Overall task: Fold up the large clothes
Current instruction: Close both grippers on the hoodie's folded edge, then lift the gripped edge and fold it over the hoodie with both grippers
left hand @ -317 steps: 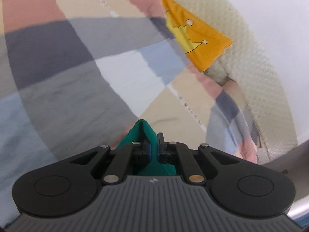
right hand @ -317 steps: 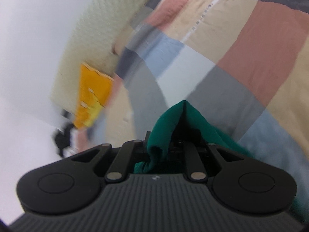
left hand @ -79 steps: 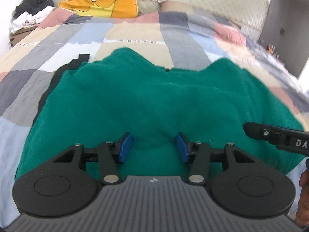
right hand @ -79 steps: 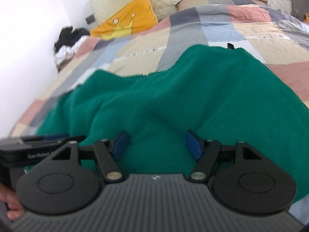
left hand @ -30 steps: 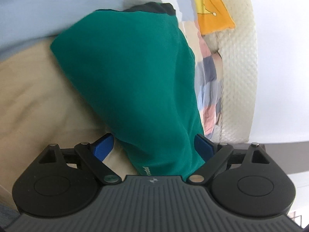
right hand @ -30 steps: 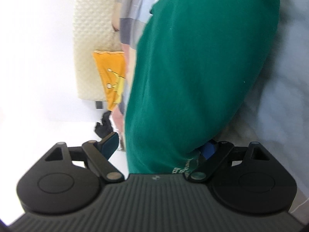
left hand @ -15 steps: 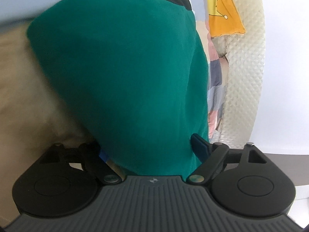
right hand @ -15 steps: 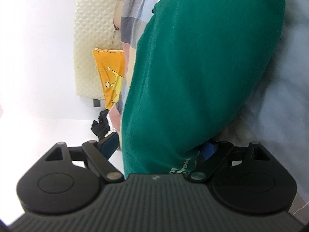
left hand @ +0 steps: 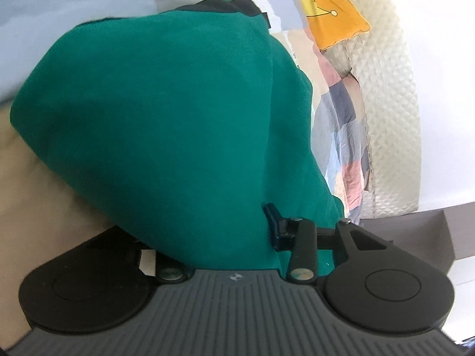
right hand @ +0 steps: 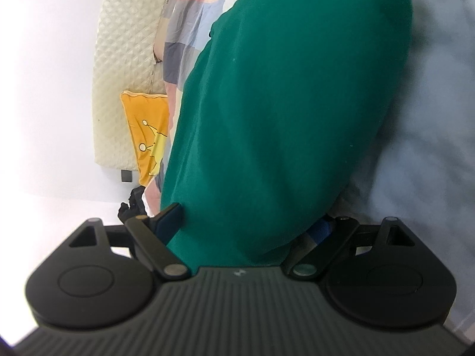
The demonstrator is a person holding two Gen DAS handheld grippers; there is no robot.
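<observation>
A green garment (left hand: pixel 166 112) lies folded in a thick bundle on the patchwork bedspread (left hand: pixel 341 136). My left gripper (left hand: pixel 210 231) is at its near edge with its jaws closing on the cloth. The right pad (left hand: pixel 273 222) digs into the fabric, and the left one is hidden under the bundle. In the right wrist view the same garment (right hand: pixel 291 112) fills the middle. My right gripper (right hand: pixel 248 222) stands open and wide, with the garment's near edge between its pads. The left pad (right hand: pixel 172 218) sits beside the cloth, and the right pad (right hand: pixel 322 227) is partly under it.
An orange cushion with a crown drawing (left hand: pixel 332 9) leans on the quilted cream headboard (left hand: pixel 392 118). That cushion (right hand: pixel 148 136) also shows in the right wrist view, with a dark heap of clothes (right hand: pixel 132 204) below it. White wall lies beyond.
The left jaws have narrowed from wide apart onto the green bundle, which now covers the left finger. The left view has shifted and rolled slightly. The right gripper holds the same wide stance.
</observation>
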